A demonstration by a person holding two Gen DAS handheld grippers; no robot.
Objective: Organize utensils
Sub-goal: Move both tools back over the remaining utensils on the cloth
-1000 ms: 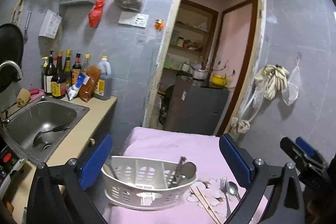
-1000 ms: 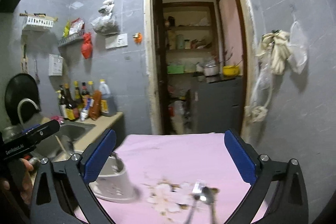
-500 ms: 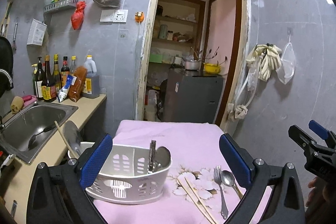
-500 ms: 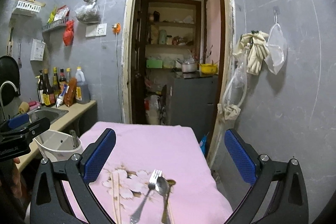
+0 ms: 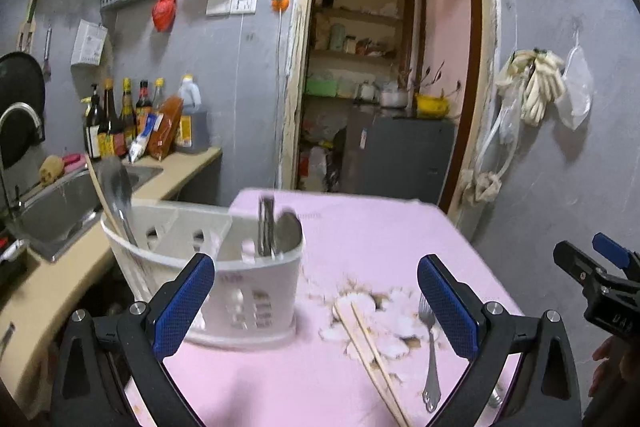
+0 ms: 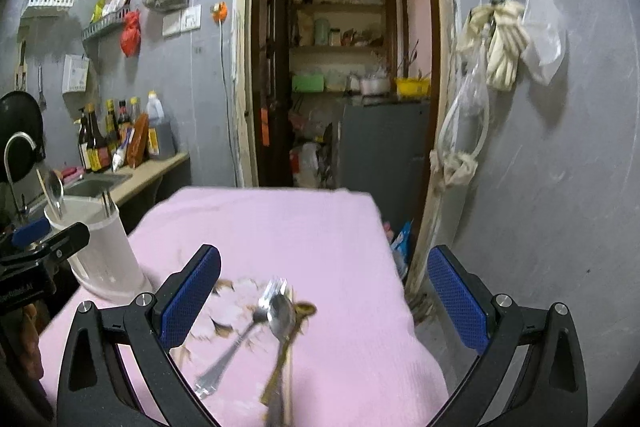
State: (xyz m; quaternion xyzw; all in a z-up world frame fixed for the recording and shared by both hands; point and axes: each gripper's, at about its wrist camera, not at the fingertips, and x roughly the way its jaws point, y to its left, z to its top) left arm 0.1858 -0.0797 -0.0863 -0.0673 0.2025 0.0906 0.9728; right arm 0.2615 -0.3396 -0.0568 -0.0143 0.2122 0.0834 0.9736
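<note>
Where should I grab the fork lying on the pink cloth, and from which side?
Probably at the middle of the fork's thin handle, coming straight down with the right gripper, fingers either side of it. It lies flat on the cloth, tines away, and the spoon crowds its head.

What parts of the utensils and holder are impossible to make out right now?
- Spoon: right wrist view, handle blurred and cut off by the bottom edge.
- Chopsticks: left wrist view, near ends cut off by the bottom edge.
- Holder: left wrist view, blurred; its wall hides the utensils' lower ends.
</note>
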